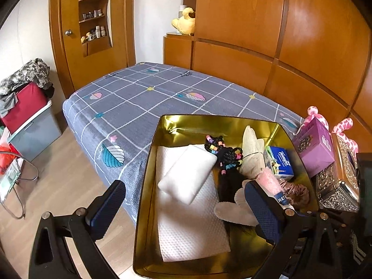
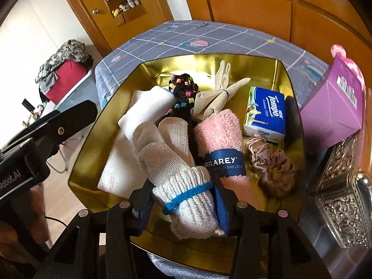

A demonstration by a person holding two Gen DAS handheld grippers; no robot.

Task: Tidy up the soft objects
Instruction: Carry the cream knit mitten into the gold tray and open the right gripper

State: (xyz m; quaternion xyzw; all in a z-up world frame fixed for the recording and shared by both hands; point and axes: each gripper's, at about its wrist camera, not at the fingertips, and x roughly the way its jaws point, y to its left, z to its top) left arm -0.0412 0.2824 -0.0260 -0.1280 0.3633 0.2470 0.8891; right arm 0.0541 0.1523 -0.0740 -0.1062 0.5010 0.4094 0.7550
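A gold tin box (image 1: 148, 186) (image 2: 81, 158) sits on the bed's near corner. It holds a white cloth (image 1: 186, 230), a white foam pad (image 1: 188, 173), beaded black hair ties (image 2: 183, 90), beige gloves (image 2: 216, 102), a pink GRAREY dishcloth (image 2: 220, 144), a Tempo tissue pack (image 2: 265, 114) and a brown scrunchie (image 2: 269, 160). My right gripper (image 2: 183, 207) is shut on a pair of white knit gloves (image 2: 176, 169) by the cuff, just above the box's near edge. My left gripper (image 1: 186, 209) is open and empty, its fingers straddling the box's left side.
A purple carton (image 2: 337, 114) and an ornate silver box (image 2: 344, 197) stand right of the tin. The grey patterned bed (image 1: 139, 93) stretches behind, against a wooden headboard wall (image 1: 279, 46). A storage bin with clothes (image 1: 25, 116) stands on the floor at left.
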